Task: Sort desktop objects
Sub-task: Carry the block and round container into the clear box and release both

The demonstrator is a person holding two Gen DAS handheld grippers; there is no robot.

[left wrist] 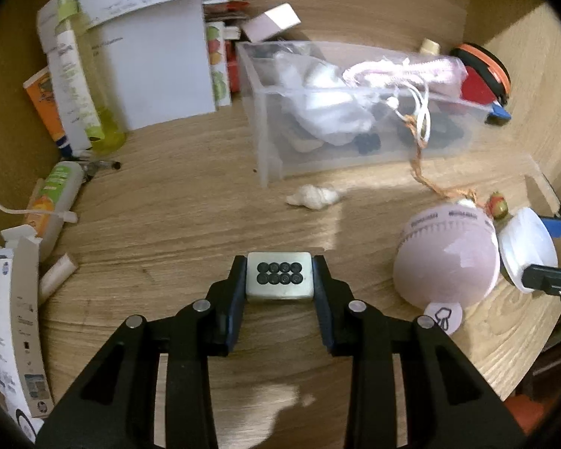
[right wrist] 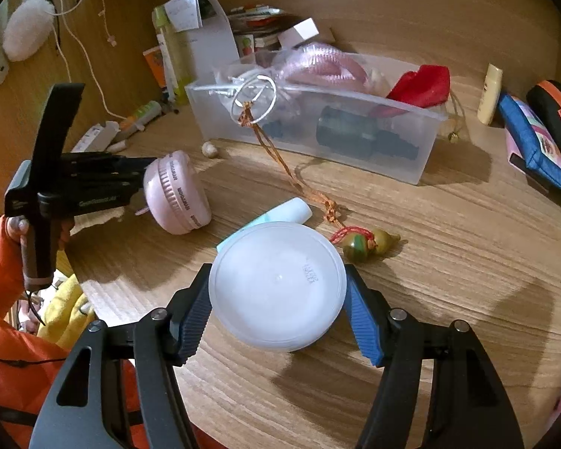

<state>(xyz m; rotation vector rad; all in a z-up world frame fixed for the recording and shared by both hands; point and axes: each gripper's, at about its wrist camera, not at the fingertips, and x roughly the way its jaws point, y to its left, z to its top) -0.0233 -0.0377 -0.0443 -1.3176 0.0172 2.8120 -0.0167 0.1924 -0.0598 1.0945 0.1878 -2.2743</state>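
Observation:
My left gripper (left wrist: 279, 277) is shut on a pale mahjong tile (left wrist: 279, 278) with black dots, just above the wooden desk. My right gripper (right wrist: 278, 297) is shut on a round white plastic jar (right wrist: 278, 286), lid toward the camera; the jar also shows in the left wrist view (left wrist: 528, 249). A clear plastic bin (left wrist: 355, 112) holding pouches, cords and dark items stands at the back; it also shows in the right wrist view (right wrist: 314, 112). A pink round device (left wrist: 448, 254) lies between the two grippers.
A small shell (left wrist: 312, 197) lies before the bin. An orange cord with a gourd charm (right wrist: 368, 244) trails from the bin. A turquoise tube (right wrist: 280, 213) lies behind the jar. Bottles, boxes and papers (left wrist: 131, 56) crowd the left. Pouches (right wrist: 542, 138) lie at the right.

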